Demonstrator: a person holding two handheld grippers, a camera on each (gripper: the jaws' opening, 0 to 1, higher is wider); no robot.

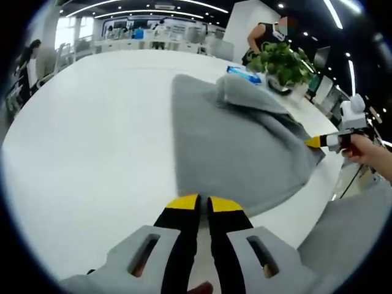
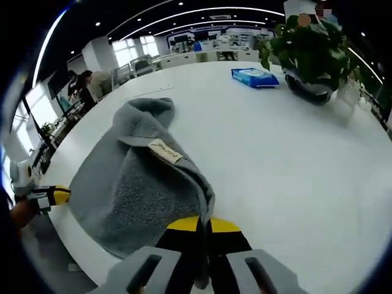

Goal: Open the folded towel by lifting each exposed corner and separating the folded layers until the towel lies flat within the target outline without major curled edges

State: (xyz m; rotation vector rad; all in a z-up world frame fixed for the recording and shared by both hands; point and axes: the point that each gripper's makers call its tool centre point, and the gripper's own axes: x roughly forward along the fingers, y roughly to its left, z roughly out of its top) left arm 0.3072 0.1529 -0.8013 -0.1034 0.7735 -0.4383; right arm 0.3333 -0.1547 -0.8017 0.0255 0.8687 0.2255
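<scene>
Rumpled grey towel point(image 2: 144, 184) lies partly unfolded.

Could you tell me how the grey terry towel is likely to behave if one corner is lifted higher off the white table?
The grey terry towel will probably hang limp, since it already bunches and drapes in soft folds. It looks thick, so the raised part may sag. The pile should grip well; the right gripper has its jaws shut on an edge.

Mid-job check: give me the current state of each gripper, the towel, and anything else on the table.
Left gripper: shut on the towel's near edge.
Right gripper: shut on a towel corner.
Grey towel: partly unfolded, far end still bunched, label showing.
Blue packet: lying flat on the table, closed.
Potted plant: upright.
White table: bearing all three.
</scene>
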